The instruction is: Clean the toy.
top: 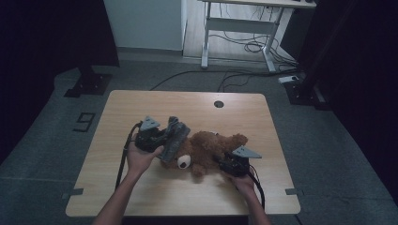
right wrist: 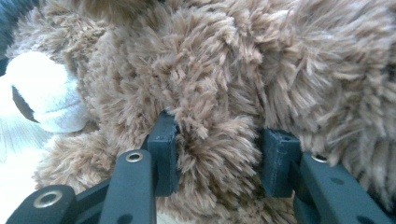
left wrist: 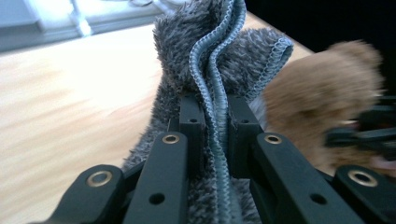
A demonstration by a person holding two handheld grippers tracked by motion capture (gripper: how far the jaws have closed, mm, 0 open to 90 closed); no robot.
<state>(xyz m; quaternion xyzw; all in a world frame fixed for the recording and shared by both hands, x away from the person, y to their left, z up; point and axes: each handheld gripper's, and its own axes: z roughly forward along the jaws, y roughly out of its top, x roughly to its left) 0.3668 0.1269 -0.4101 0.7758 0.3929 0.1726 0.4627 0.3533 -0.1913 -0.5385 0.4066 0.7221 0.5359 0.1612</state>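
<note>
Wooden table [top: 141,105] on grey floor | brown teddy bear [top: 209,147] lying at frame centre | L gripper [left wrist: 215,135] clamped on grey towel [left wrist: 205,51], centre-left | R gripper [right wrist: 219,154] pinching bear fur, centre-right.

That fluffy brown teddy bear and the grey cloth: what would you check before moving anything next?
1. Grey fuzzy cloth pinched between the left gripper jaws: ok.
2. Right gripper jaws closed on a tuft of the fluffy brown teddy bear: ok.
3. Bear lying on the light wooden table, away from its edges: ok.
4. Cloth's hanging end free of the bear: cannot tell.
5. Gripper cables free of the toy: ok in the high view.
</note>
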